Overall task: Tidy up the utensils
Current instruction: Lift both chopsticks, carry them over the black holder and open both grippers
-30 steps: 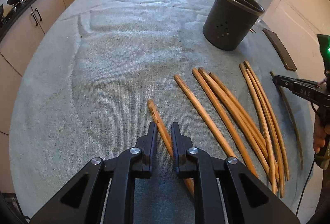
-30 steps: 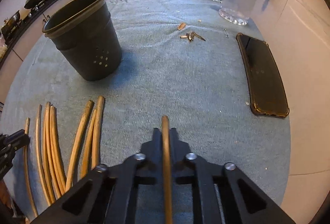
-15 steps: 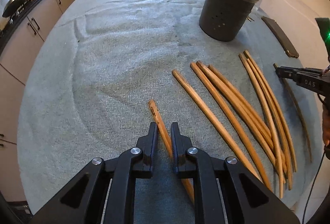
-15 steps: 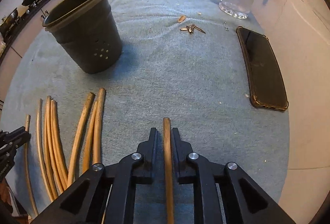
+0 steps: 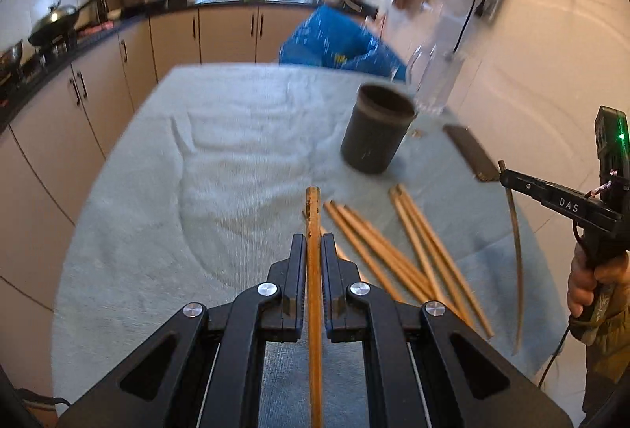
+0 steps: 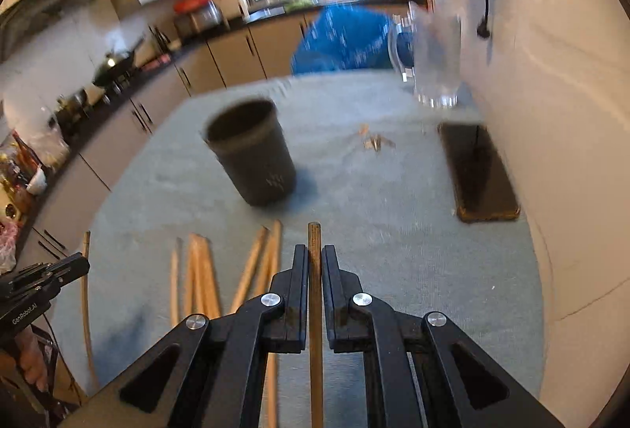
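Left gripper (image 5: 314, 251): clamped on one wooden stick (image 5: 314, 270), jaws having just closed onto it; stick points forward, clear of the cloth (image 5: 236, 136). Right gripper (image 6: 314, 262): clamped on a second, darker stick (image 6: 315, 294), likewise raised. Loose sticks (image 5: 397, 251): several, lying side by side on the cloth between the two grippers. Dark pot (image 6: 252, 152): upright on the cloth beyond the loose sticks. Phone (image 6: 478, 172): flat, near the wall.

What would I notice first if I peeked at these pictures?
Probably the two black grippers, each pinching one wooden chopstick: the left gripper and the right gripper. More chopsticks lie on the grey table cloth, and a dark holder cup stands just beyond them.
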`<state>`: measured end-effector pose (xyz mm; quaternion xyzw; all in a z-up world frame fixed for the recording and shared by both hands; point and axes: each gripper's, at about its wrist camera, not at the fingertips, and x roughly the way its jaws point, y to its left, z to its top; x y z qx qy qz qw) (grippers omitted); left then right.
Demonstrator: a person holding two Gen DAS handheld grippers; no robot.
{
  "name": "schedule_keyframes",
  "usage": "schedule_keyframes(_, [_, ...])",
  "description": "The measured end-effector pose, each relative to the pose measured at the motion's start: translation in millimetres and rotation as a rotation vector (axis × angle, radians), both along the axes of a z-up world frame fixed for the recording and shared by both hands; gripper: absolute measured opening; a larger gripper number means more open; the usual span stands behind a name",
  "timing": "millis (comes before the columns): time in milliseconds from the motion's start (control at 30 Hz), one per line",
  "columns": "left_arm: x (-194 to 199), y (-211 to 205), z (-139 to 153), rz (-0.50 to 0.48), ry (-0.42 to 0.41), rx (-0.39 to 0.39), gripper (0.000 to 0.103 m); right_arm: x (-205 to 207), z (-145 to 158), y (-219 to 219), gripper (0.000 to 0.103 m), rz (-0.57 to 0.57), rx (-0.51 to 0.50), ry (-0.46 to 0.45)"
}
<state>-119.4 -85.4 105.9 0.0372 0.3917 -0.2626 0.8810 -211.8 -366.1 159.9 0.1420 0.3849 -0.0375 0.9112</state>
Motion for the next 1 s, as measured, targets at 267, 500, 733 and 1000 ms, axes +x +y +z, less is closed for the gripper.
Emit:
schedule_keyframes(267, [-19,7,47,0.017,-0.114,-0.110,0.006,-22,52,18,0.007,-0.017,0.016,-0.173])
schedule_keyframes(500, [-13,4,95,0.022,-0.218,-0.215,0.006,-11,94,17,0.007,-0.047,0.038,-0.285])
schedule_keyframes(733, [18,-17,132,0.014,-0.267,-0.272,0.006,25,131,4,0.007,-0.091,0.067,-0.362])
schedule_keyframes(1000, [80,-56,176,0.048,-0.321,-0.365,0.006,86,164,-10,0.007,-0.187,0.059,-0.505])
